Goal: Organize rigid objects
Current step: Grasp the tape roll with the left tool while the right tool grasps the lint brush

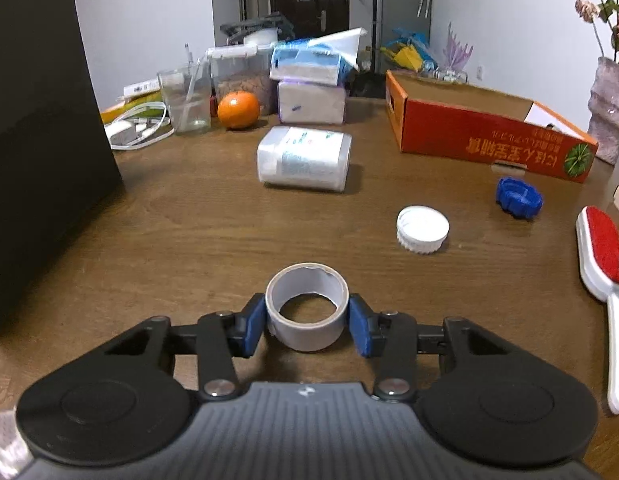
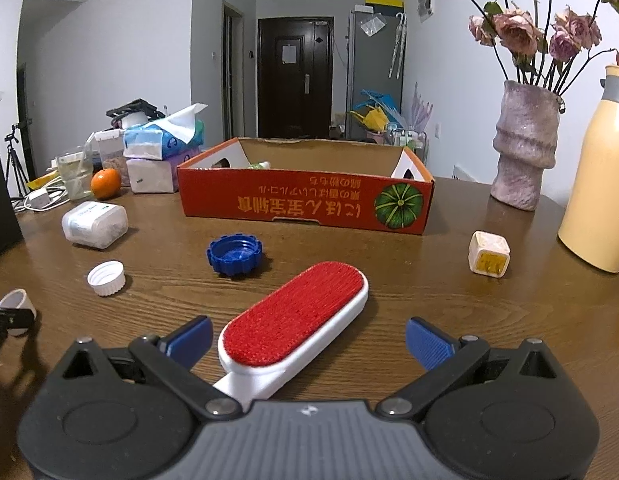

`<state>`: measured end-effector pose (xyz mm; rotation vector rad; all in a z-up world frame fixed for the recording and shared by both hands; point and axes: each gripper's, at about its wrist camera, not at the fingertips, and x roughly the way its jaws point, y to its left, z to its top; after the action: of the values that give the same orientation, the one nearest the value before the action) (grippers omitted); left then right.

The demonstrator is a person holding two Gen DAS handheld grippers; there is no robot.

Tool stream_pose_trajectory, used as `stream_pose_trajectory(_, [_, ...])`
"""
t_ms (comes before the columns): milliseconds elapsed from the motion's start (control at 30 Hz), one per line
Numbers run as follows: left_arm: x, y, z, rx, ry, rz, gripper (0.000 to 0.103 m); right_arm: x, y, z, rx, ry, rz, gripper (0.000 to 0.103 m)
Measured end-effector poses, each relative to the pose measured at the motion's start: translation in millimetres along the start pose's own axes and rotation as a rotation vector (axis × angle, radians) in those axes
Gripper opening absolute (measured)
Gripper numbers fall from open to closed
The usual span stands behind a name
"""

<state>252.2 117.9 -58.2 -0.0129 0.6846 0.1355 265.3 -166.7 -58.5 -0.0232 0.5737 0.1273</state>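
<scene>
My left gripper (image 1: 307, 322) has its blue pads against both sides of a grey tape roll (image 1: 307, 306), low over the brown table (image 1: 189, 232); the roll also shows at the left edge of the right wrist view (image 2: 15, 308). My right gripper (image 2: 309, 340) is open, its fingers on either side of a red and white lint brush (image 2: 297, 324) that lies on the table; the brush also shows in the left wrist view (image 1: 601, 256). A red cardboard box (image 2: 305, 200) stands open at the back, also seen in the left wrist view (image 1: 481, 136).
On the table lie a white cap (image 2: 106, 278), a blue cap (image 2: 235, 256), a white jar on its side (image 2: 94, 220), a small white cube (image 2: 488, 254), an orange (image 2: 105, 183), tissue packs (image 2: 161, 160), a vase (image 2: 523, 148) and a yellow bottle (image 2: 597, 176). A black block (image 1: 37, 140) stands left.
</scene>
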Motion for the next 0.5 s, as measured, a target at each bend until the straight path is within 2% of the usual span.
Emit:
stream_pose_trajectory(367, [-5, -11, 6, -0.024, -0.055, 0.001, 0.044, 24, 17, 1, -0.035, 0.057, -0.017, 0.103])
stream_pose_trajectory(500, [-7, -10, 6, -0.045, -0.065, 0.008, 0.044, 35, 19, 1, -0.041, 0.104, -0.022, 0.103])
